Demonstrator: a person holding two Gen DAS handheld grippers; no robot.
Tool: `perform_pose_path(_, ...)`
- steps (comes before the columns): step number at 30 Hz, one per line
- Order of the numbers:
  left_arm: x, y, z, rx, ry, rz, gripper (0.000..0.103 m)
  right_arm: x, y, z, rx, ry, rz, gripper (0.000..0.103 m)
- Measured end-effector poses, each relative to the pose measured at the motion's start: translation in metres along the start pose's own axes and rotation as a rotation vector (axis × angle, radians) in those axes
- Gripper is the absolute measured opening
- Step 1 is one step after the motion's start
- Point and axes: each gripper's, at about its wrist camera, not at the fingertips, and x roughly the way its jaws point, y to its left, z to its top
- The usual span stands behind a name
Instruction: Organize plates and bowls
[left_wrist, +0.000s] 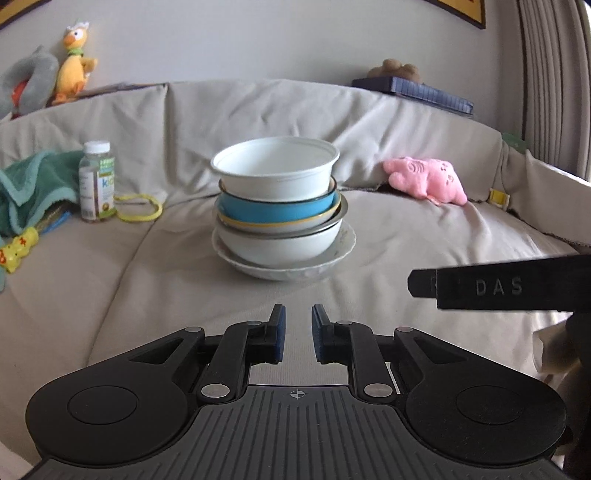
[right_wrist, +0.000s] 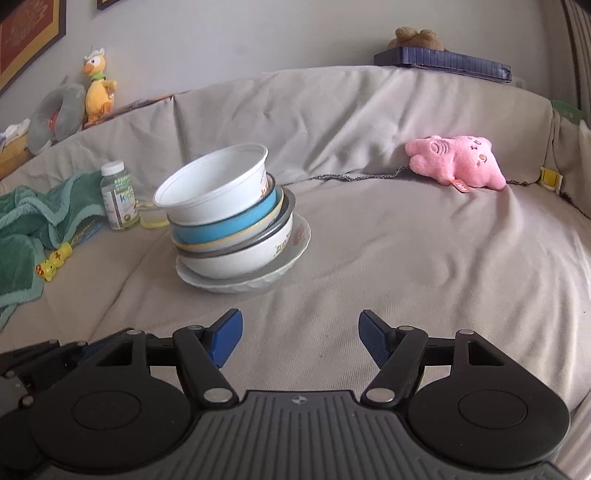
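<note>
Bowls (left_wrist: 277, 210) stacked crookedly on the sofa (left_wrist: 406, 236) right of the vitamin bottle (left_wrist: 98, 181) could topple if we nudge them; left gripper (left_wrist: 298, 332) nearly pressed together and empty, right gripper (right_wrist: 301, 339) spread.

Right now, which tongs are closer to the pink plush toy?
Right, probably. The right tongs are open, with the pink plush toy ahead to their right. The left tongs are nearly shut and face the bowl stack, farther left.
</note>
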Motion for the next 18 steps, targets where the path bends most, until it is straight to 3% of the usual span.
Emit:
perform_pose_path(6,0.000,0.006,0.000,-0.023,0.005,0.012,0.018,0.006,0.007,-0.007,-0.025,0.045,0.019,0.070)
perform_pose_path(18,-0.005,0.004,0.001,-0.011,-0.020,0.004,0.018,0.005,0.009,-0.010,-0.050,0.040,0.025,0.070)
